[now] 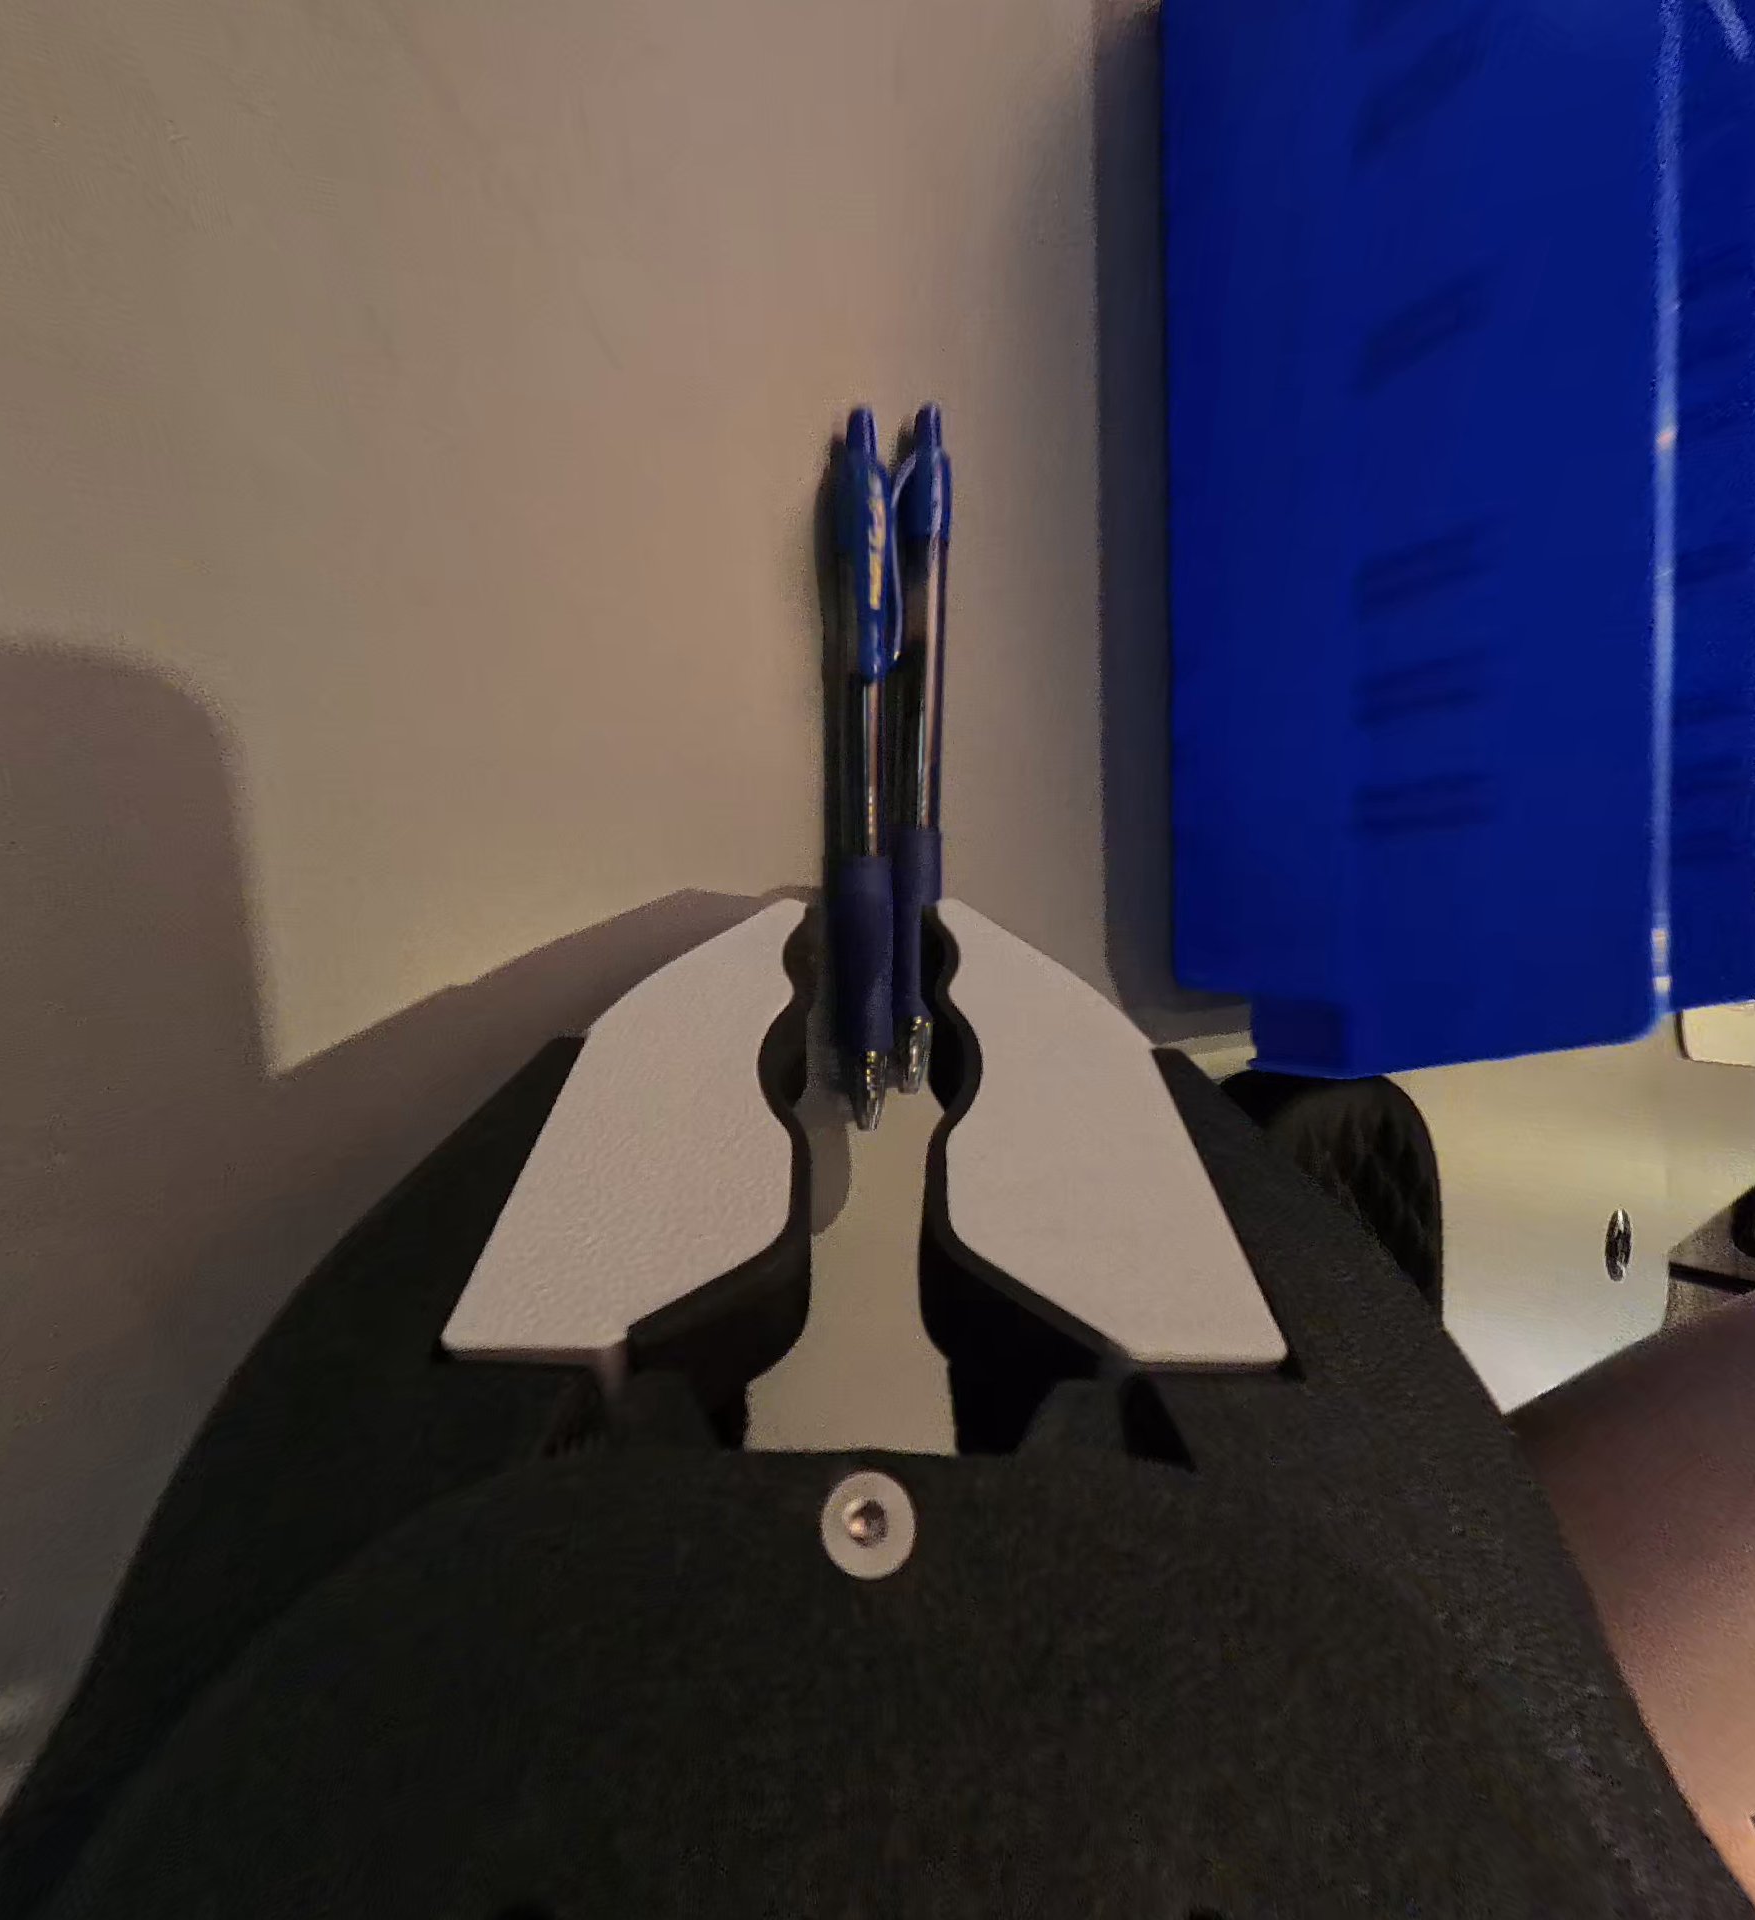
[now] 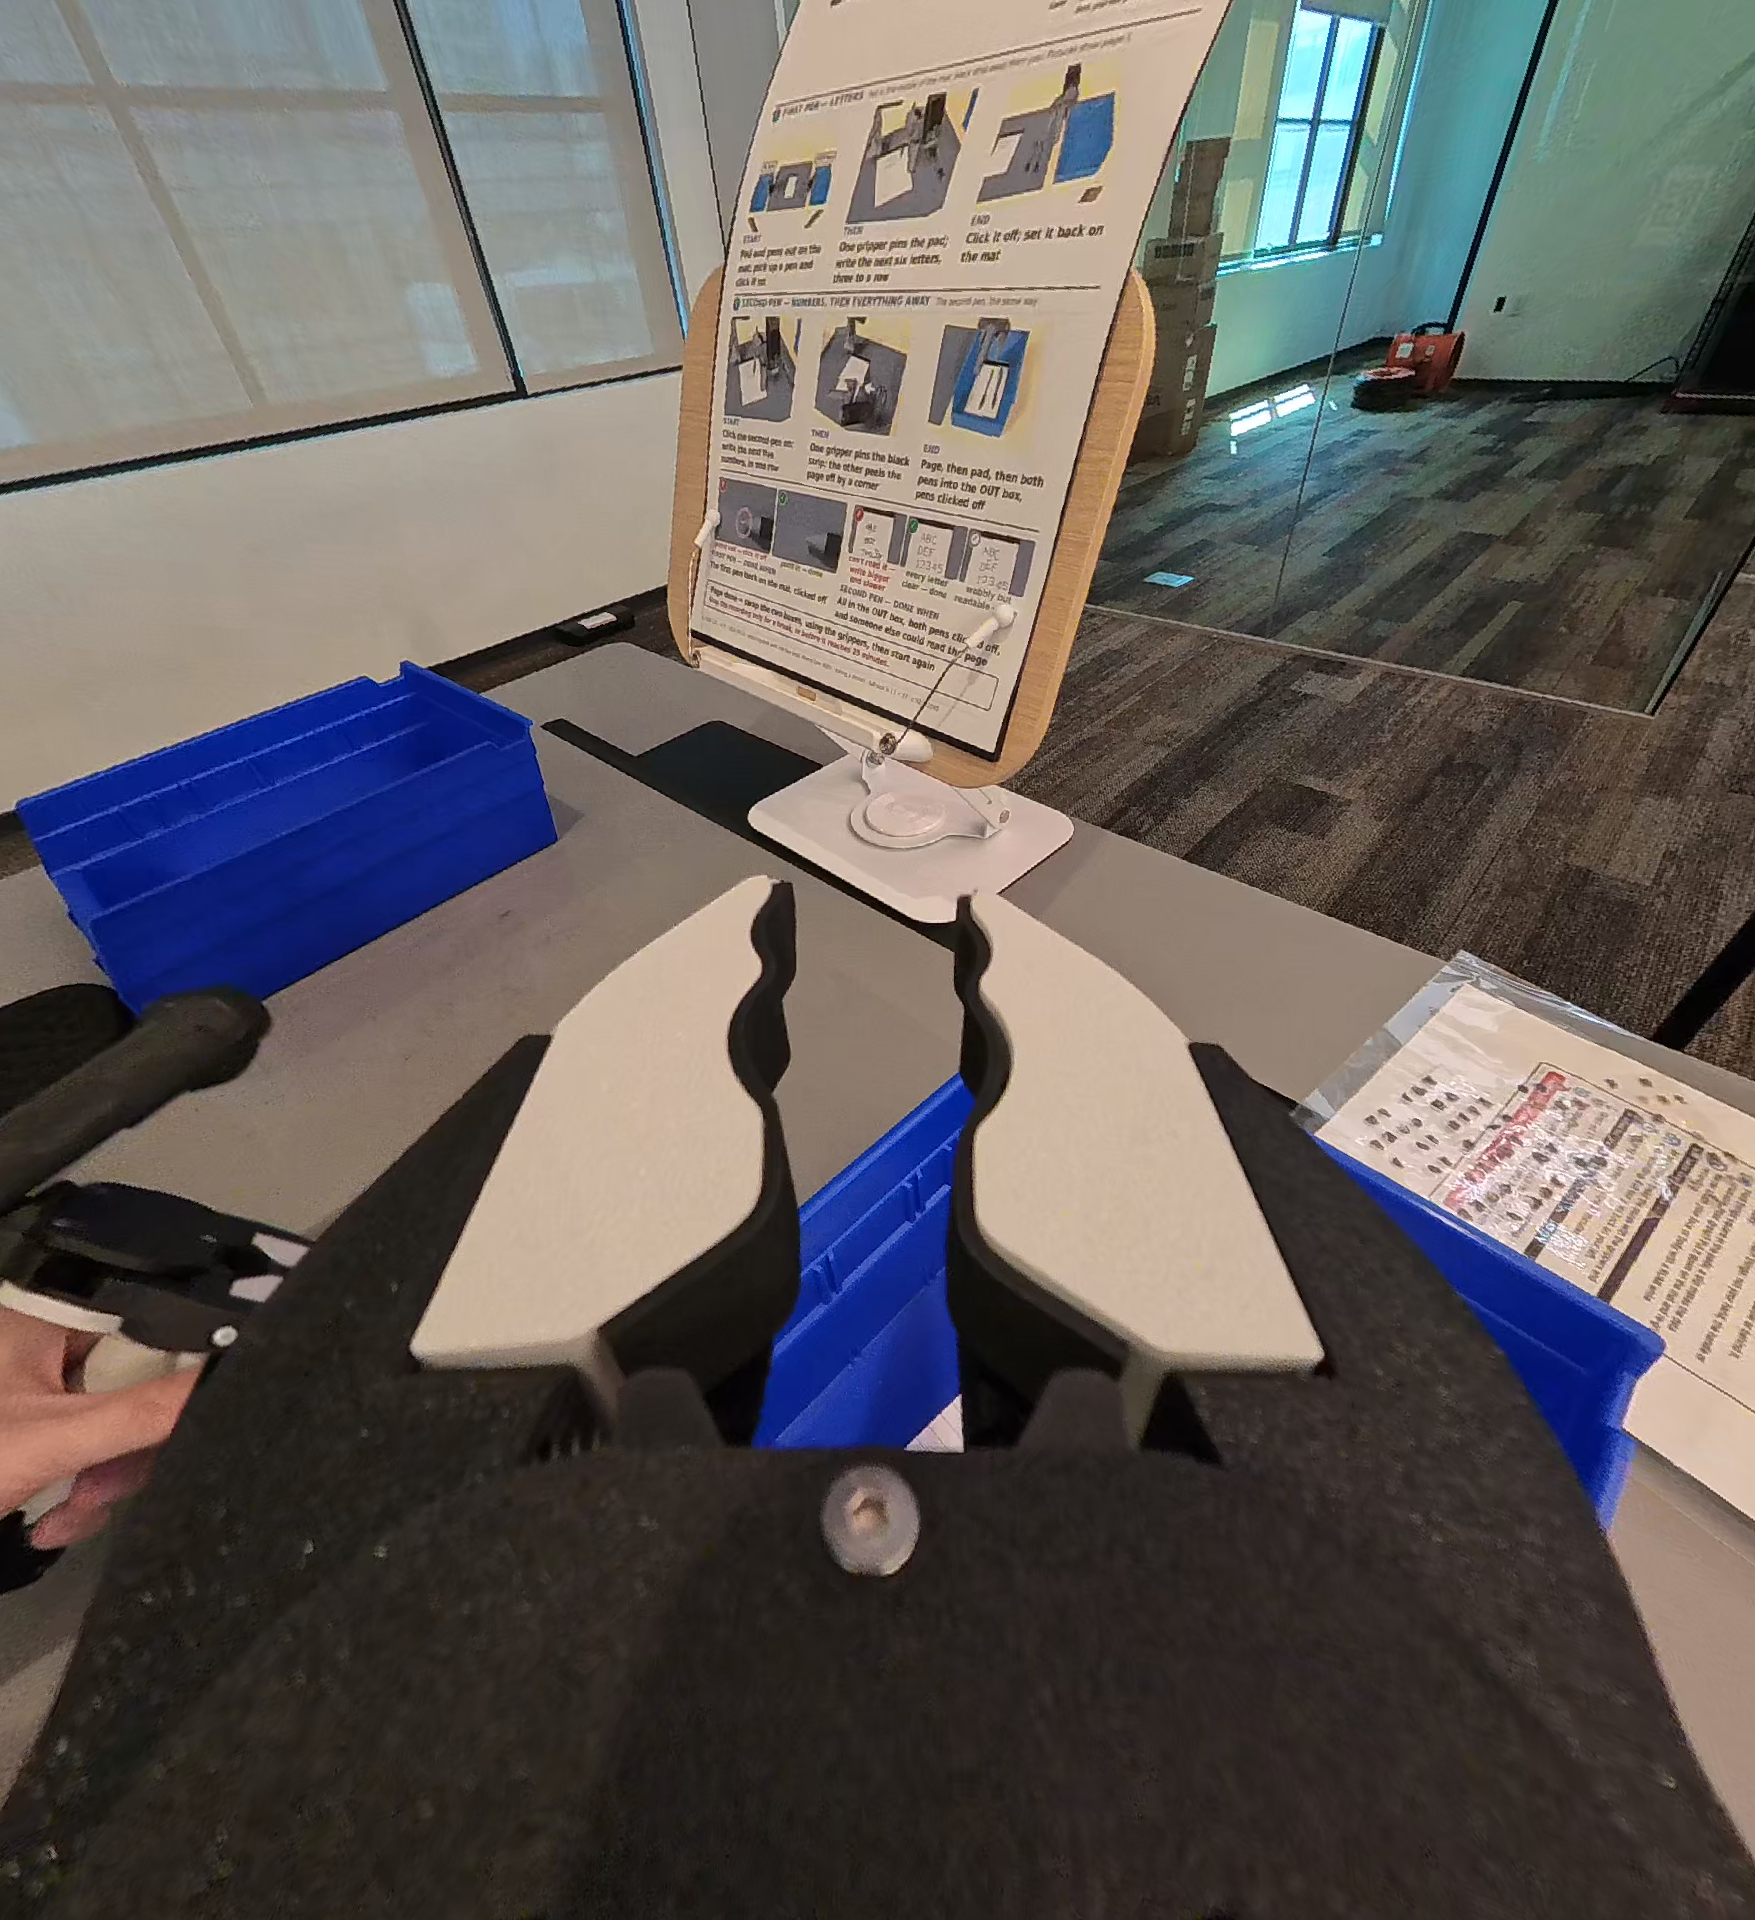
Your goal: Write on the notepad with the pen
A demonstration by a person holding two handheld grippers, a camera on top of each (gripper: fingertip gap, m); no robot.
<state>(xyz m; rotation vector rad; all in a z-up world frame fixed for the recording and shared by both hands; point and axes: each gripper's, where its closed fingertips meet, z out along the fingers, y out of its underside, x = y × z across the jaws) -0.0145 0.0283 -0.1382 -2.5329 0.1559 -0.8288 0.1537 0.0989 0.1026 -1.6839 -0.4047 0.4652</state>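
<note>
Left gripper (image 1: 871, 997), grey fingers narrowly parted, straddles tips of two blue retractable pens (image 1: 888, 727); grip unconfirmed. Pens' long axes run straight ahead along fingers. Right gripper (image 2: 873, 997) wide apart, empty, over blue plastic bin (image 2: 1538, 1309). Notepad unseen.

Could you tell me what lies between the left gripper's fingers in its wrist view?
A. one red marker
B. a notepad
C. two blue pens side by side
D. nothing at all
C: two blue pens lie side by side on the pale surface, tips pointing back between the fingers of the left gripper, whose jaws flank the grips without visibly clamping them.
</note>
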